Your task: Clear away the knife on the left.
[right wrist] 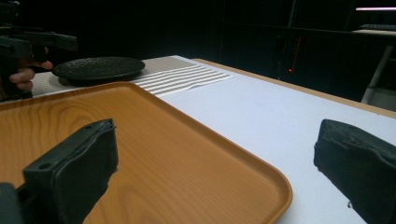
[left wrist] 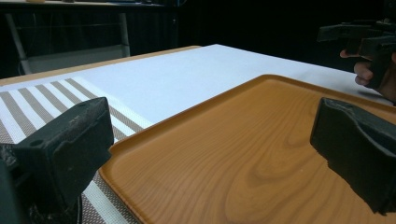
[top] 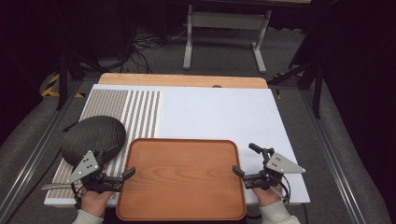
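Note:
A bare orange-brown wooden tray (top: 182, 175) lies at the near middle of the table. My left gripper (top: 115, 163) is open at the tray's left rim. In the left gripper view, one jaw of the left gripper (left wrist: 210, 140) is over the striped mat and the other over the tray (left wrist: 224, 158). At the tray's right rim my right gripper (top: 246, 159) is open too. In the right gripper view, the right gripper (right wrist: 215, 154) straddles the corner of the tray (right wrist: 154, 140). Neither gripper holds anything.
A dark round plate (top: 93, 137) rests on a striped mat (top: 137, 112) at the left, just behind my left hand. A white sheet (top: 219, 112) covers the table. Beyond the wooden far edge (top: 182, 80) are a metal stand (top: 224, 23) and floor cables.

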{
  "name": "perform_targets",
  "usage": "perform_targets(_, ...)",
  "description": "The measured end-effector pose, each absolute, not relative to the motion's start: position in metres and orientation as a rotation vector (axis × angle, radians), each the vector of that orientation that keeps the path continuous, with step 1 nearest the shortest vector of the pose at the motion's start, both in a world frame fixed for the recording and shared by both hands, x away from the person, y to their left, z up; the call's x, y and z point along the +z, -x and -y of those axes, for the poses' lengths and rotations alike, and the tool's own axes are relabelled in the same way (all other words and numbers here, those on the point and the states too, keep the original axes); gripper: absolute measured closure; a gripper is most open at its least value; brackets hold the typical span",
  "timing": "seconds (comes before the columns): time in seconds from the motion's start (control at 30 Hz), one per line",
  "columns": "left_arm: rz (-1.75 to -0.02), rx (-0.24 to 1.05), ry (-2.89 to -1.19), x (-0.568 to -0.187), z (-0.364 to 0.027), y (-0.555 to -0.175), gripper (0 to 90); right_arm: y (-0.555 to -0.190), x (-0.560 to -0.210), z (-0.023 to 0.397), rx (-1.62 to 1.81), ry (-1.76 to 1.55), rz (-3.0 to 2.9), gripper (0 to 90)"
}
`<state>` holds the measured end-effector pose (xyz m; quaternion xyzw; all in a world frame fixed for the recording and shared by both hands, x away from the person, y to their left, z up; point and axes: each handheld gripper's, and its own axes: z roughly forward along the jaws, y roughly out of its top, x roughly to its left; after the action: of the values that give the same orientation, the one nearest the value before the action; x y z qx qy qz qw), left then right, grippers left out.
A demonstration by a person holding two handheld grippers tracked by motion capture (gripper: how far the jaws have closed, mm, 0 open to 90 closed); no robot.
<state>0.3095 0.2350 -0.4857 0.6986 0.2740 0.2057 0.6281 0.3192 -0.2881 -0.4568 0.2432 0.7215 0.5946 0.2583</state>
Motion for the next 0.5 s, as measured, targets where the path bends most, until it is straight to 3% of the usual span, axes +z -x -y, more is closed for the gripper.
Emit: perform_targets(0.5, -0.58, 0.477, -1.64, -0.4808, -0.2347, -0.3083, 0.4, -0.32, -0.456, 0.2891, 1.613, -0.654, -1.959, 0.8)
